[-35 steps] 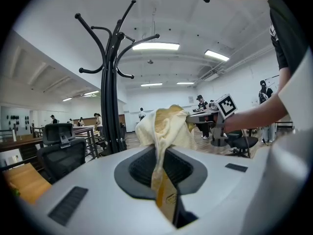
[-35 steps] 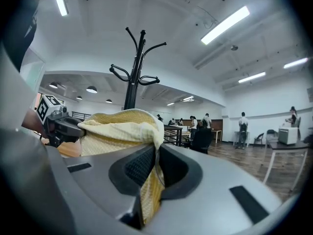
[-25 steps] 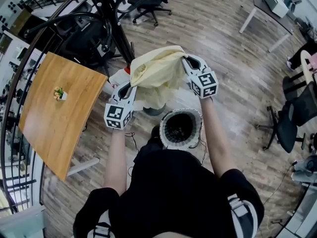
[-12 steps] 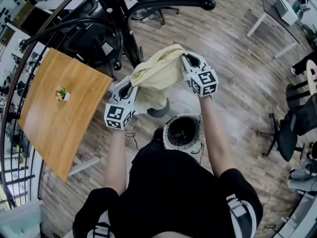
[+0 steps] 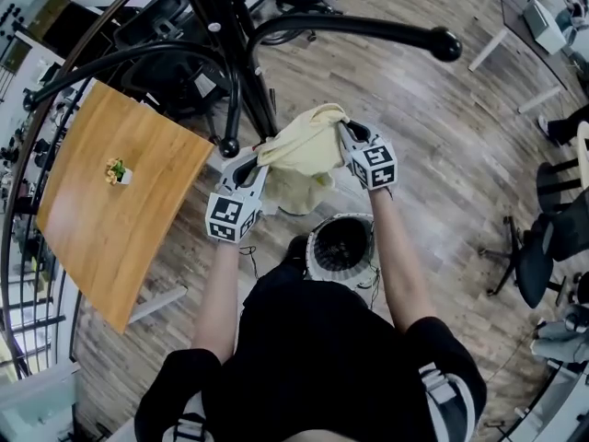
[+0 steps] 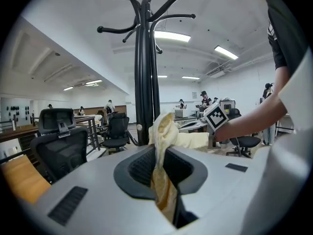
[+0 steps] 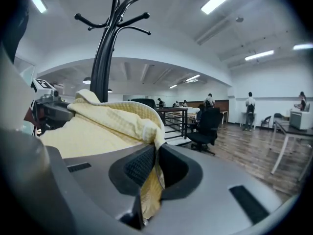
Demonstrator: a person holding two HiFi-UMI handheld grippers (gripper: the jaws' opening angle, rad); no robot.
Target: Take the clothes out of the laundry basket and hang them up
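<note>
1. Left tool (image 6: 164, 182): I read the jaws as nearly together, clamped on a fold of the yellow garment (image 5: 299, 150). The cloth is pinched between the pads and rises out of the gap.

2. Right tool (image 7: 146, 177): same condition. The jaws are nearly together on another edge of the same garment (a checked weave shows in the right gripper view).

3. Garment position: it spans the gap between the two tools, bunched and sagging in the middle, clear of the floor.

4. Laundry basket (image 5: 313, 247): it stands on the floor below and behind both tools, close to the person's body.

5. Coat stand (image 6: 144, 82): the black pole rises directly ahead of the left tool, beyond the cloth. From the right tool it lies ahead and to the left. One knobbed arm ends just beside the left tool's tip. I cannot tell whether the garment touches the stand.

6. Wooden desk (image 5: 101, 238): it sits to the left of the left tool, well apart from it, and carries a small potted plant (image 5: 115, 171).
</note>
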